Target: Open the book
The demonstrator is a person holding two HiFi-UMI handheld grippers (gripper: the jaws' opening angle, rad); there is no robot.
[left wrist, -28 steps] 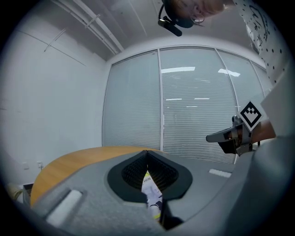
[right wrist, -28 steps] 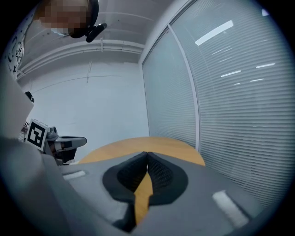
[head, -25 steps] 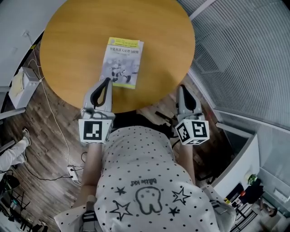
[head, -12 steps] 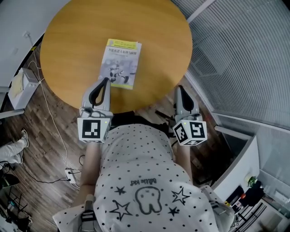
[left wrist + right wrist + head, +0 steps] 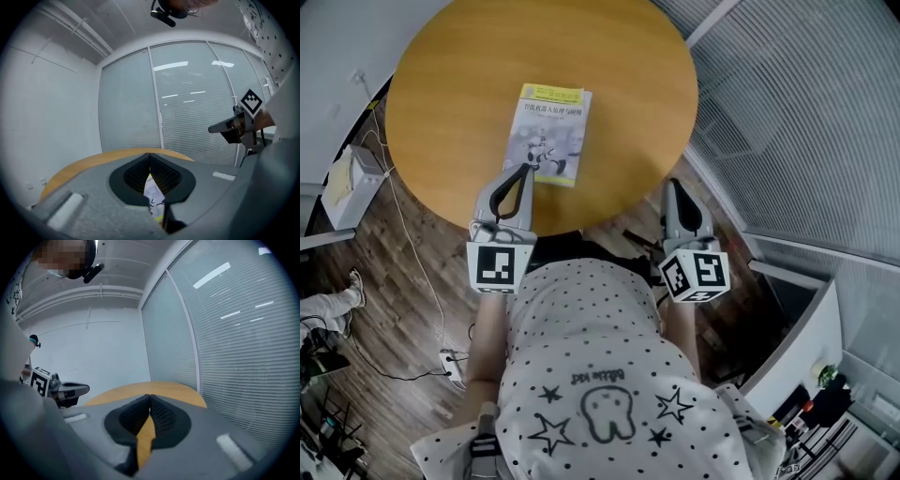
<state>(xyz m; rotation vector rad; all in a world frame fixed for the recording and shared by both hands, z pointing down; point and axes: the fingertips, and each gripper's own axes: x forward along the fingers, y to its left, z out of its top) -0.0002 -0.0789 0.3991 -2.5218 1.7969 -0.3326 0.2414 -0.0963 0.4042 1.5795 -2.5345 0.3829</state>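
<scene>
Now left gripper [image 5: 523, 169] closed near book [image 5: 549, 131] edge; right gripper [image 5: 672, 184] closed beside table [image 5: 459, 84].

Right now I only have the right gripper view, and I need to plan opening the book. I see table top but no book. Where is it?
Observer: The book lies closed, cover up, on the round wooden table, just ahead of the left gripper.
Operator: Is that gripper holding it?
Observer: No, its jaws are together with nothing gripped, tip by the book's near edge.
Operator: And my gripper?
Observer: The right gripper is near the table's rim, apart from the book, off to its right.
</scene>
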